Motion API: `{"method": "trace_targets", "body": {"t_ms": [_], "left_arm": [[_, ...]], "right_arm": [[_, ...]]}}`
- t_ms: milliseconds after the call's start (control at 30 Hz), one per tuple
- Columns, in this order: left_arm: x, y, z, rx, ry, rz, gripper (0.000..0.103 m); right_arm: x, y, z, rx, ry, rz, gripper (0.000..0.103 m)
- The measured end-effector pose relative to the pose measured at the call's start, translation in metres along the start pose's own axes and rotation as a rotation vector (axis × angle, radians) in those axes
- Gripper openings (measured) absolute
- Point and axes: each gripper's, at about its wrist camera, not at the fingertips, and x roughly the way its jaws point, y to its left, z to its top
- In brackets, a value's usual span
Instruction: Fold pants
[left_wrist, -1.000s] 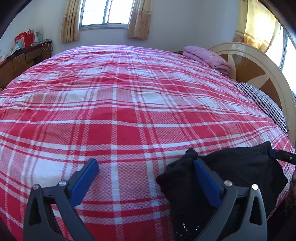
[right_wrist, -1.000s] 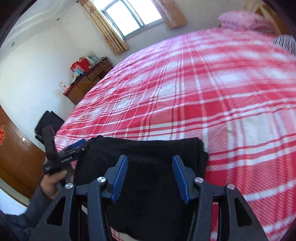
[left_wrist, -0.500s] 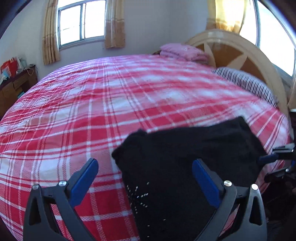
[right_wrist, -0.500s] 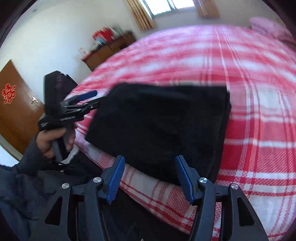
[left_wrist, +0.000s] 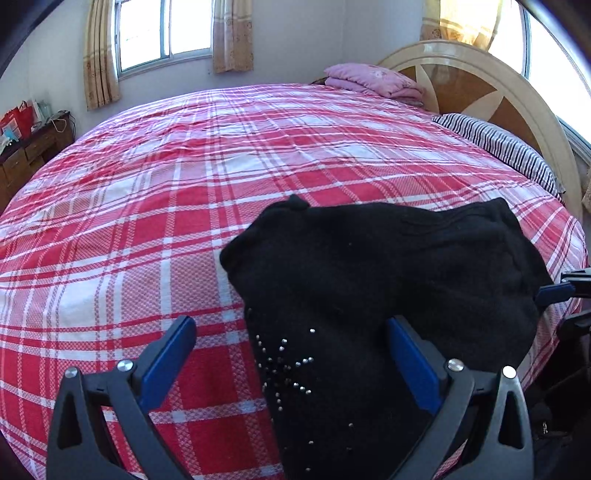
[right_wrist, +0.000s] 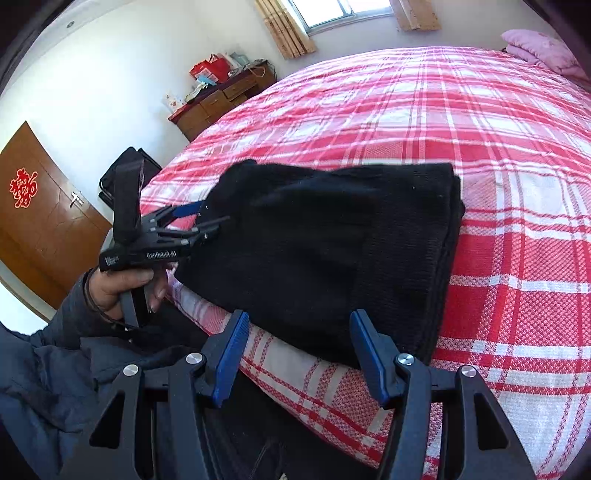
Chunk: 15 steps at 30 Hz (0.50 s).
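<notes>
The black pants (left_wrist: 388, 280) lay folded in a thick, soft bundle at the near edge of the bed (left_wrist: 184, 192). Both the left gripper (left_wrist: 291, 347) and right gripper (right_wrist: 297, 343) stood apart, empty. Being limp and light, the bundle was best pinched through all layers at a corner.

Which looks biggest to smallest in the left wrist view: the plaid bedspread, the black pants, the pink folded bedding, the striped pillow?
1. plaid bedspread
2. black pants, though nearness to the camera enlarges them
3 and 4. striped pillow and pink folded bedding look alike; both are far off, so no ranking.
</notes>
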Motion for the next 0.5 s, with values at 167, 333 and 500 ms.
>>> {"method": "trace_targets", "body": {"t_ms": [167, 333, 500], "left_arm": [[-0.001, 0.001, 0.001, 0.002, 0.003, 0.006, 0.103], [-0.008, 0.000, 0.005, 0.010, -0.020, 0.031, 0.103], [-0.009, -0.005, 0.006, 0.031, -0.029, 0.044, 0.103]], "right_arm": [[-0.007, 0.000, 0.006, -0.007, -0.028, -0.059, 0.059], [-0.014, -0.007, 0.013, 0.029, -0.072, -0.088, 0.059], [-0.009, -0.009, 0.039, 0.031, -0.123, -0.097, 0.060]]}}
